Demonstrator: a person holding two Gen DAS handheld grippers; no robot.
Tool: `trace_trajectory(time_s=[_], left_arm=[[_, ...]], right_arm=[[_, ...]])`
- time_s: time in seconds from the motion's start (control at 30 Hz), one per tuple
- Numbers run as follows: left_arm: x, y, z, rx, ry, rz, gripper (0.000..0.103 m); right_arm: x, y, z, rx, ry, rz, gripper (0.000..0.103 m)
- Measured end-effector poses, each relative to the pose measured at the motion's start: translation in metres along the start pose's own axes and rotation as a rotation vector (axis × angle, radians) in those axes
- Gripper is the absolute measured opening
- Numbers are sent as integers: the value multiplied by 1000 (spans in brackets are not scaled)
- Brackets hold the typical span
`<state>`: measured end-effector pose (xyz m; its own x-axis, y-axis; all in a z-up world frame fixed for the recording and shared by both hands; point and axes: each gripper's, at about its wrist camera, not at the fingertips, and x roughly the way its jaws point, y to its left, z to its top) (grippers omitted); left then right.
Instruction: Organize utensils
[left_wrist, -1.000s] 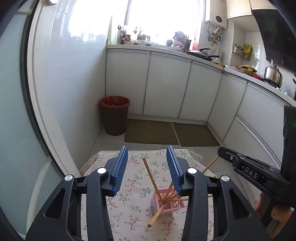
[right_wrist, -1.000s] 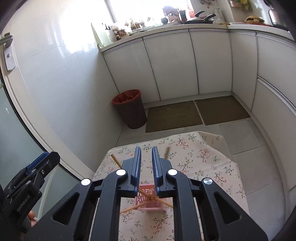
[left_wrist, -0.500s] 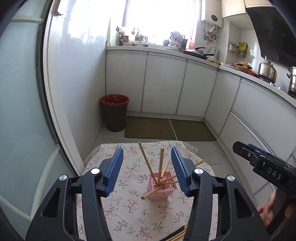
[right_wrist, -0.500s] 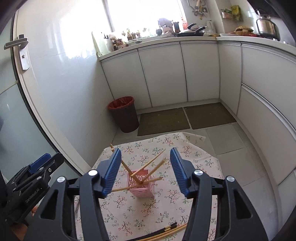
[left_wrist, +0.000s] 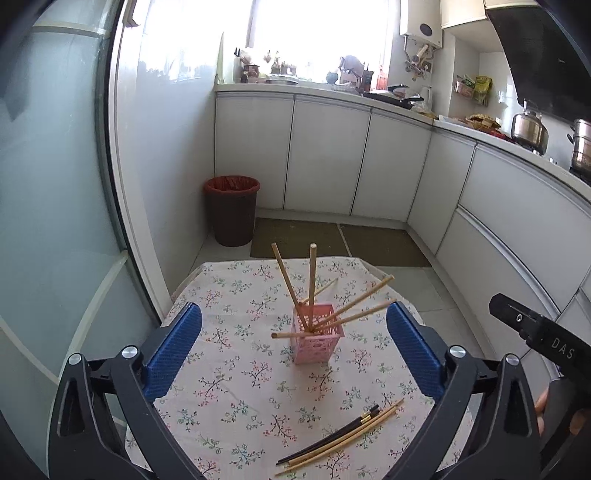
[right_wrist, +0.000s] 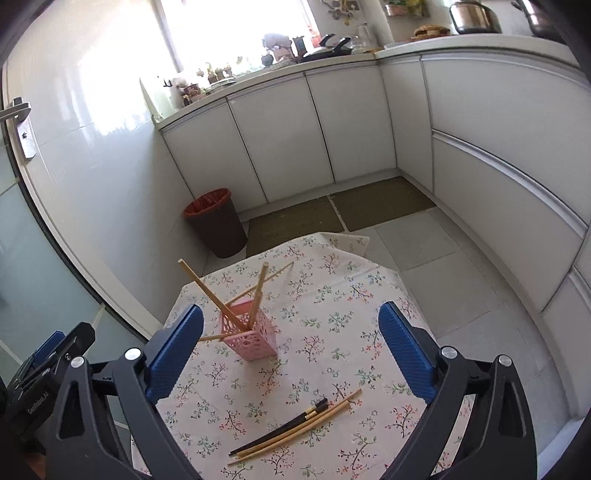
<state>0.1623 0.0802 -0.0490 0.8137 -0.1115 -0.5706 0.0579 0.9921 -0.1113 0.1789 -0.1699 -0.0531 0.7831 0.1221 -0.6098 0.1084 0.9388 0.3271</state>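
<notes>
Pink lattice holder: upright on the floral tablecloth, your landmark; several wooden chopsticks stand fanned out inside it. Loose chopsticks: a black pair and light bamboo ones, flat on the cloth, nearer you than the holder and to its right. Left gripper: jaws just opened to full spread, nothing between them, hanging short of the holder. Right gripper: jaws likewise just spread wide, empty, the holder ahead towards its left jaw. Step in hand, by my reading: between loads. Your next move likely calls for lowering onto the loose chopsticks, closing along their shafts, then standing them in the holder.
</notes>
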Motion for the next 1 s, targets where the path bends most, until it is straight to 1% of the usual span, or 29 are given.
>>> trace_trajectory(time_s=[0.17,0.27,0.4,0.5,0.57,0.63,0.67,0.7,0.73,0.8,0.83,0.87,0.9,0.93,0.97,1.0], left_arm=[[17,-12,-34,71,106,-18,96],[38,-20,-56,105,197,-40,96],[67,-30,-87,140,322,-68,96],[87,-39,-107,176,419,-93,96],[95,-45,-116,197,452,-98,96],[101,-50,-122,214,471,-115,96],[102,-52,-124,215,474,-133,96],[102,-52,-126,210,470,-152,96],[100,-52,-127,199,464,-184,96],[100,-50,-132,164,467,-282,96],[98,-48,-137,143,467,-338,96],[98,-47,-141,130,468,-382,96],[97,-44,-146,117,477,-432,96],[95,-43,-152,112,488,-476,96],[92,-44,-155,119,492,-502,96],[88,-46,-158,144,488,-528,96]], right_arm=[[14,-49,-39,111,113,-35,94],[29,-86,-71,194,206,-68,94],[49,-133,-112,335,334,-100,94],[59,-156,-131,396,385,-116,94],[63,-168,-138,425,400,-130,94],[66,-178,-140,462,417,-124,94],[73,-181,-138,496,436,-101,94],[85,-183,-133,539,462,-41,94],[98,-182,-125,580,491,39,94],[137,-179,-104,676,533,224,94],[155,-174,-92,694,547,293,94],[178,-167,-79,706,570,379,94],[207,-158,-68,728,603,489,94],[231,-151,-60,757,629,559,94],[255,-142,-54,791,652,601,94],[280,-134,-48,815,663,620,94]])
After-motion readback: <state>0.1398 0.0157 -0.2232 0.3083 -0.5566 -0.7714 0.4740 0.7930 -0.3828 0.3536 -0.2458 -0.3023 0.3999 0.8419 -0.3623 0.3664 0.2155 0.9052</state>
